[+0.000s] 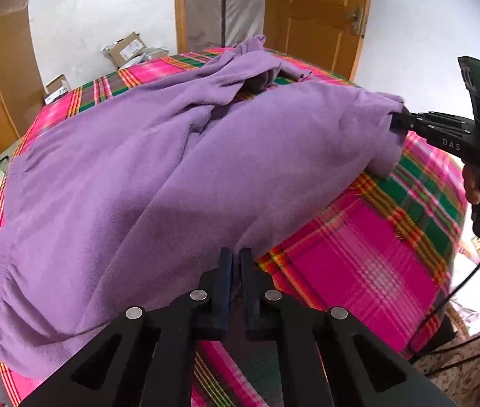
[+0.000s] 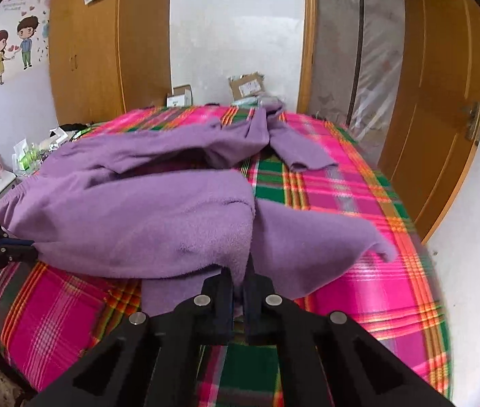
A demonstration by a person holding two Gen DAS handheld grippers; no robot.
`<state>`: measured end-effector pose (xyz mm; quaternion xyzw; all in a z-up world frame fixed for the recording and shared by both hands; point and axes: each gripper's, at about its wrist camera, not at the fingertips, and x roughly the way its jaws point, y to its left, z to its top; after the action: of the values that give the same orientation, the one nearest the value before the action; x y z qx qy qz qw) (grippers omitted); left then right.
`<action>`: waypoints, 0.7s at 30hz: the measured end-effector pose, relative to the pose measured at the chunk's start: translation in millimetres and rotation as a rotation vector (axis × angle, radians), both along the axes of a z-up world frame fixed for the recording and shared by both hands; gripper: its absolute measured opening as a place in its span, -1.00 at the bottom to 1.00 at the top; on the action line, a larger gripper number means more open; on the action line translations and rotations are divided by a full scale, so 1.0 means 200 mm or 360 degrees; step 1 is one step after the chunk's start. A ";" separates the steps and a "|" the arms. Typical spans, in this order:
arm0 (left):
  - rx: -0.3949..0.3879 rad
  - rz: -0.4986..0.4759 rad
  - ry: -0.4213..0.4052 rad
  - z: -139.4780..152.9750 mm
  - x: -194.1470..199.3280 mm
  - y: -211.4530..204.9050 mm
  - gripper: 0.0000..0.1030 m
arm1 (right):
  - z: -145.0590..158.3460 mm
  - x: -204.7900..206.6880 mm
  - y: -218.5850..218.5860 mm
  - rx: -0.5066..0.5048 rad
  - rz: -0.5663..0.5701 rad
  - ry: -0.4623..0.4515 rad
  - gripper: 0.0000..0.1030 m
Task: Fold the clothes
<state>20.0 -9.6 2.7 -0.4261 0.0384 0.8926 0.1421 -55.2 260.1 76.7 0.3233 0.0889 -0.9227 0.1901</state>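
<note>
Left wrist view, nearest first: left claw (image 1: 235, 254) pinched nearly shut on the near edge of the one purple garment (image 1: 131, 176), jaws almost touching with fleece between them. Farther right, right claw (image 1: 396, 122) clamped on another corner of the same cloth, held up off the bed so the fabric hangs taut between the two grips; probably a lift before carrying one edge over for a fold. Beyond, plaid bedspread (image 1: 358, 244) bare to the right, garment bunched toward the far edge, one sleeve trailing.

Right wrist view, near to far: fleece squeezed between closed jaws, a flap drooping to the right. Left claw just visible at the left margin, gripping the hem side. Farther back, sleeve (image 2: 302, 151) lying flat on the spread, then two small cardboard boxes (image 2: 246, 86) by the wall, one wooden door (image 2: 443, 101) at right.

Count: one garment, two claws, both holding it. Fold judged barely begun.
</note>
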 end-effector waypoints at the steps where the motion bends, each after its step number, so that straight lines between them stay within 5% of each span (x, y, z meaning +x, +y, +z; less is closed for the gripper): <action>1: 0.0015 -0.0010 0.0005 0.01 0.01 0.00 -0.91 | 0.02 0.02 0.00 0.0011 0.0000 0.0019 -0.93; 15: 0.0122 -0.0133 0.0087 0.11 0.21 0.00 -0.92 | 0.17 0.32 0.05 0.0291 -0.0034 0.0190 -0.93; 21: 0.0125 -0.0166 0.0081 0.10 0.25 0.01 -0.92 | 0.09 0.33 0.09 0.0393 -0.0079 0.0092 -0.93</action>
<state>70.2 -7.2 22.0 -0.3947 0.0292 0.8954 0.2040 11.5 278.4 94.4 0.3197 0.1994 -0.9181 0.1233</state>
